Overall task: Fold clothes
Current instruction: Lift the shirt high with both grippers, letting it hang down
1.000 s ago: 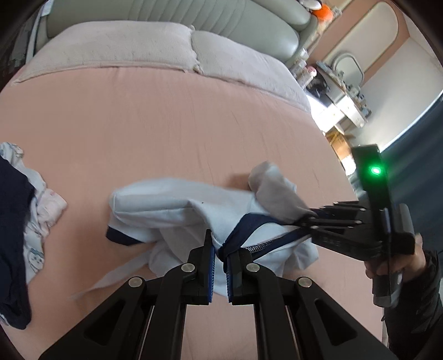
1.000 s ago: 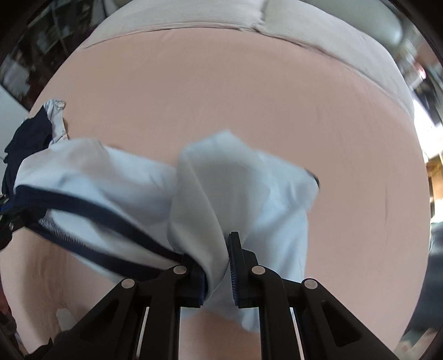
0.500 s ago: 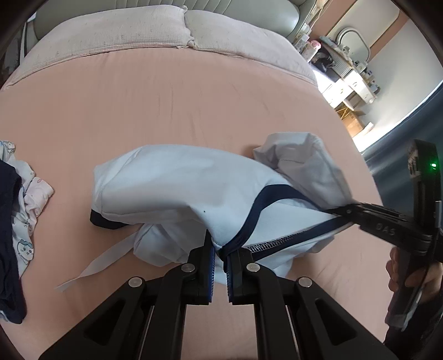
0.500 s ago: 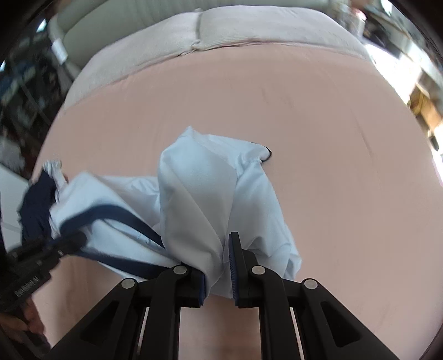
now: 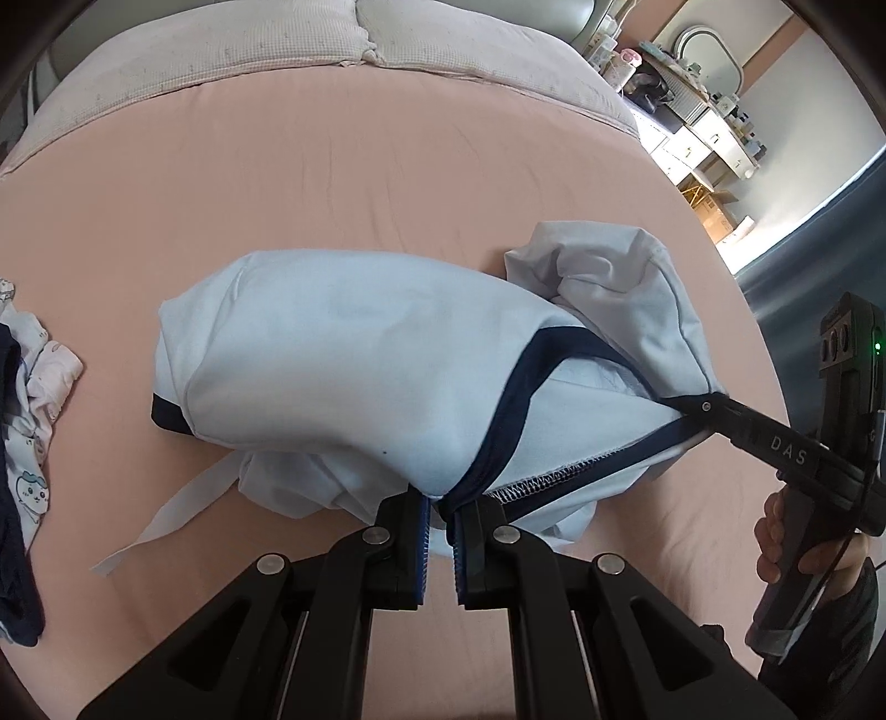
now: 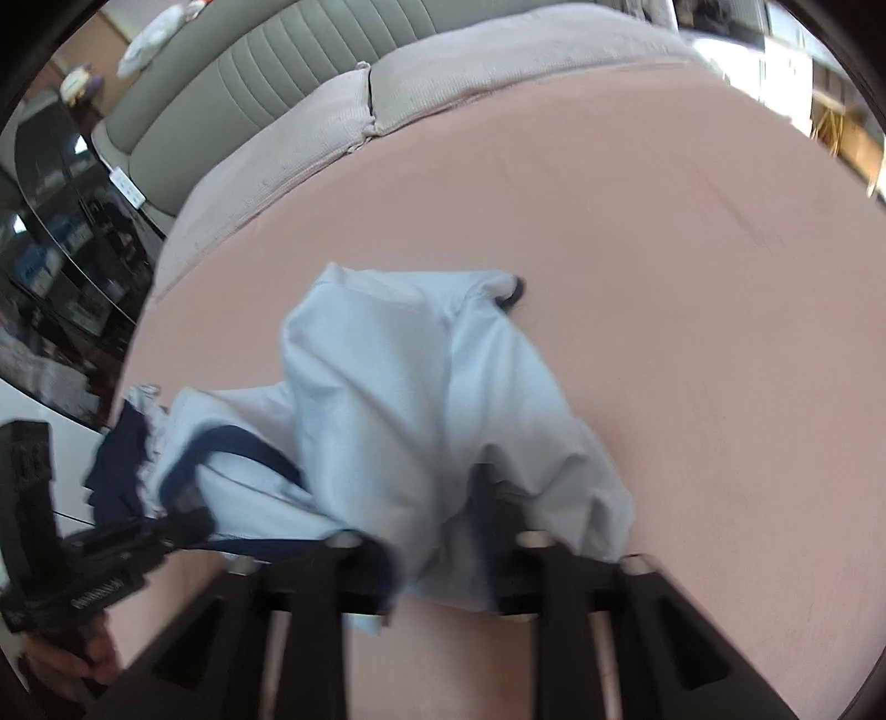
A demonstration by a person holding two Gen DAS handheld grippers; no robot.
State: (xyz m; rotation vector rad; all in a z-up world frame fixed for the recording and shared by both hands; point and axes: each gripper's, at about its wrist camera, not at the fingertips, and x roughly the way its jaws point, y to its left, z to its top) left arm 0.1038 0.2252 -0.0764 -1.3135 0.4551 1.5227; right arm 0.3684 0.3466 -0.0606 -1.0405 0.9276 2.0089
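A light blue garment (image 5: 354,360) with navy trim lies bunched on the pink bedsheet (image 5: 277,183). My left gripper (image 5: 440,507) is shut on its navy-edged hem at the near side. In the left wrist view my right gripper (image 5: 703,410) reaches in from the right, at the garment's far corner. In the right wrist view the right gripper (image 6: 429,531) has its jaws opening; the garment (image 6: 398,387) lies loosely between and over the spread fingers (image 6: 354,545), not pinched. The left gripper (image 6: 188,515) shows at the lower left, on the navy trim.
A heap of navy and printed white clothes (image 5: 27,399) lies at the bed's left edge. Two pale pillows (image 5: 221,50) sit against a padded headboard (image 6: 266,72). A cluttered dresser (image 5: 698,122) stands beyond the bed's right side. A person's hand (image 5: 797,548) holds the right gripper's handle.
The right gripper moved out to the right, drawing the garment wider across the bed, and its jaws have parted from the cloth. The left gripper sank slightly, still clamped.
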